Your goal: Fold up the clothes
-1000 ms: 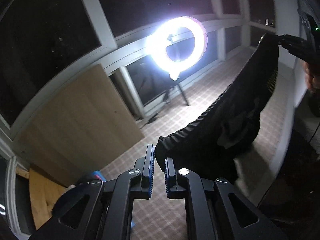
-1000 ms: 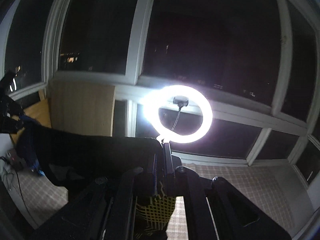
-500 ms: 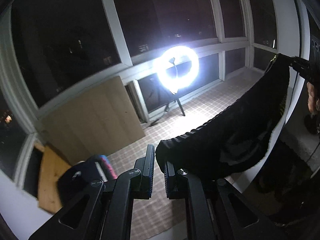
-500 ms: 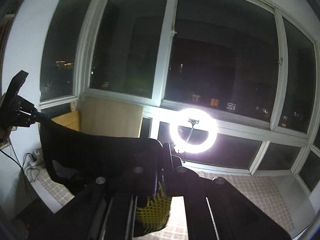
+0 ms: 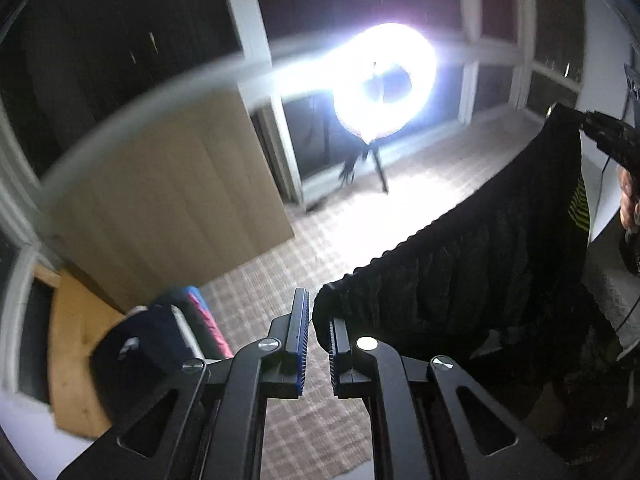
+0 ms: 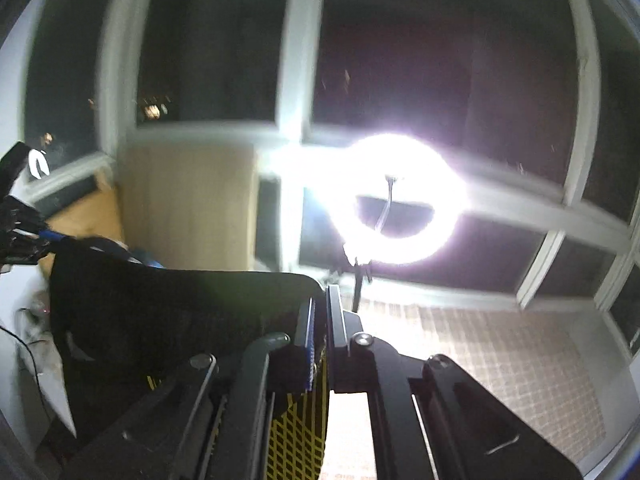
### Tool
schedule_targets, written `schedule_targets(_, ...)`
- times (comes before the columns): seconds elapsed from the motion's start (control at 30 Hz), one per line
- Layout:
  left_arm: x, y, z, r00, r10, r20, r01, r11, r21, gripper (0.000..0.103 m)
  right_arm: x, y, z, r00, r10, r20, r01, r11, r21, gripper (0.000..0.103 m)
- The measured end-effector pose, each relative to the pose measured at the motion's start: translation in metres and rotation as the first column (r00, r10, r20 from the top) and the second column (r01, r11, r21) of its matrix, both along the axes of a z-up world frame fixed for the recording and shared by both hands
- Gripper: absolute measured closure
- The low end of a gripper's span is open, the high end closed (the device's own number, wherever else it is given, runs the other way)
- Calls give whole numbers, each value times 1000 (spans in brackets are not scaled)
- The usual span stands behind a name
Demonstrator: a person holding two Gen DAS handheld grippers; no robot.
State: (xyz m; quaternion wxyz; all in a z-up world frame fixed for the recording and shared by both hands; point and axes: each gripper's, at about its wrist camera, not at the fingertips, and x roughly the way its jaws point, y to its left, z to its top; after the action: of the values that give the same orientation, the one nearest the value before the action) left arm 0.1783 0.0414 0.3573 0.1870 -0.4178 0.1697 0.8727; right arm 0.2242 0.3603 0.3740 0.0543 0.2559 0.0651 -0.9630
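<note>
A black garment [image 5: 472, 272] with a ribbed top edge and a yellow grid patch [image 6: 300, 436] hangs stretched in the air between my two grippers. My left gripper [image 5: 316, 324] pinches one end of its top edge. My right gripper [image 6: 320, 320] is shut on the other end, and it shows in the left wrist view [image 5: 600, 132] at the far right. The left gripper shows in the right wrist view [image 6: 24, 232] at the far left. The garment sags between them.
A bright ring light [image 5: 384, 80] on a tripod stands by dark windows [image 6: 224, 40]. Checked carpet [image 5: 320, 236] covers the floor. A wooden panel [image 5: 168, 200] leans on the wall. Folded clothes [image 5: 160, 340] lie at lower left.
Both wrist views have swung downward and are blurred by motion. The garment stays stretched between the two grippers, both still gripping it.
</note>
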Motion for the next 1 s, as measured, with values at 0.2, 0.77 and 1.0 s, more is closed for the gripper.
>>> schedule_targets(0.2,-141,16,-146,976,5,218,1,1000,-27,90,-195,20,-175,921,-125,368,139,990,-11,97)
schedule_targets(0.77,-221,-13,-282,939,-87,331,37,988,153,58,-220,85,-266,899,126,420,-24,971,-239,57)
schedule_targets(1.0,-212,10,-330,933,-95,346,68,994,89,49,-256,47,-331,836,132,533,-139,990,-29,55)
